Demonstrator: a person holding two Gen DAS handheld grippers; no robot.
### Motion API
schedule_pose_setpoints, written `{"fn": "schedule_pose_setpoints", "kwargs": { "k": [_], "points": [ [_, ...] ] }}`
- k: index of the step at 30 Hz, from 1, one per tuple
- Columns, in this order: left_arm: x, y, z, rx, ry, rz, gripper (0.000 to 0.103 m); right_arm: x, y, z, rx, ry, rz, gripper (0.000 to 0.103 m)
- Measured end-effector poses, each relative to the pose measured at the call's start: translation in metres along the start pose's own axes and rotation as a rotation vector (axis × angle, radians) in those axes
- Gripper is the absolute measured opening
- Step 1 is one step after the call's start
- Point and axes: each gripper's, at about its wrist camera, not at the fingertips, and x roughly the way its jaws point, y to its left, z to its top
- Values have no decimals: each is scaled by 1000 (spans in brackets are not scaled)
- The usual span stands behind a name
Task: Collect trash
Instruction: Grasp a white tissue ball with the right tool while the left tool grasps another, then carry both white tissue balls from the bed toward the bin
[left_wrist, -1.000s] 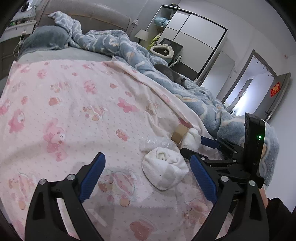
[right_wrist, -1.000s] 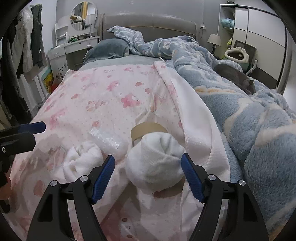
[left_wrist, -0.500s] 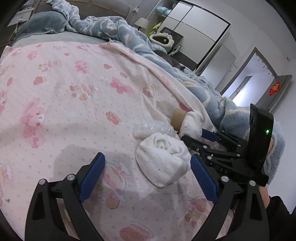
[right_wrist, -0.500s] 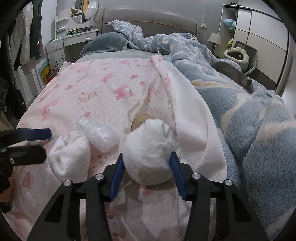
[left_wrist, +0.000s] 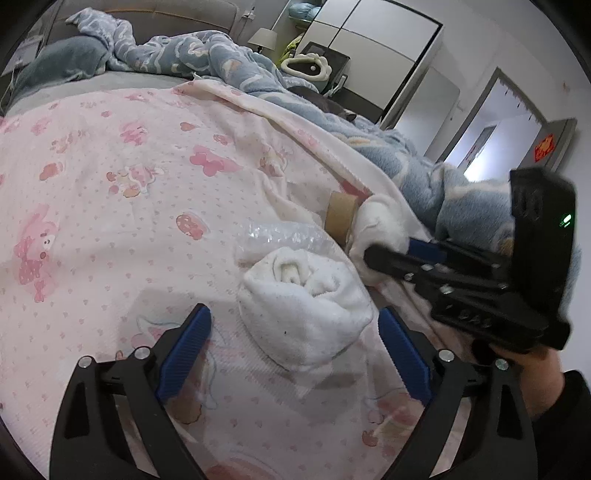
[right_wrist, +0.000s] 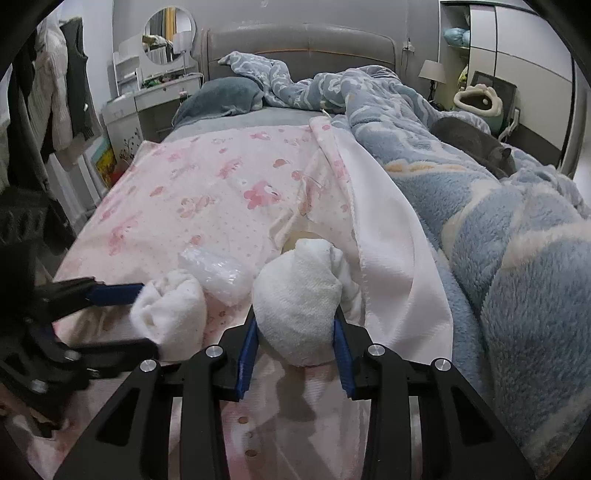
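Since a second ago, the right gripper (right_wrist: 294, 356) has closed in, and its blue fingers (right_wrist: 246, 350) now squeeze the right wad (right_wrist: 297, 306), a soft white ball of cloth, on both sides. The left gripper (left_wrist: 293, 356) has come closer to the left wad (left_wrist: 303, 306), but its fingers (left_wrist: 184, 350) are still wide, one on each side and not touching. Both wads lie on the pink blanket (left_wrist: 110, 206) on the bed. To do this step well, the right gripper should keep its squeeze firm and lift straight up, so the soft ball does not slip out. The left gripper should likely push in a bit more, then close around the thick middle of its wad and not pinch the blanket under it. A crinkly clear wrap (right_wrist: 218, 271) lies between the two wads and touches the left one, so it may get dragged along. A brown tape roll (left_wrist: 341, 218) sits just behind the right wad. The two grippers are near each other and could bump. A gray cat (right_wrist: 472, 144) rests on the blue blanket (right_wrist: 517, 258), well apart from the trash.
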Motion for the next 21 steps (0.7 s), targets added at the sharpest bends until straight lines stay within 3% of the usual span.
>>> {"fn": "schedule_pose_setpoints", "kwargs": {
  "k": [3,5,11,14,21],
  "points": [
    [6,-4,-2,23,13,33,83,-4,0,1,17,-6,26,37],
    [6,-5,-2,33,9,26,73,-6,0,0,20,-8,32,37],
    [5,-8,-3,51,2,27,57,-10,1,3,51,-12,56,37],
    [-1,-7,-4,43,-18,22,52,-16,4,8,55,-31,56,37],
    [-27,-1,-5,21,-56,52,52,-26,15,16,101,-68,90,37]
  ]
}}
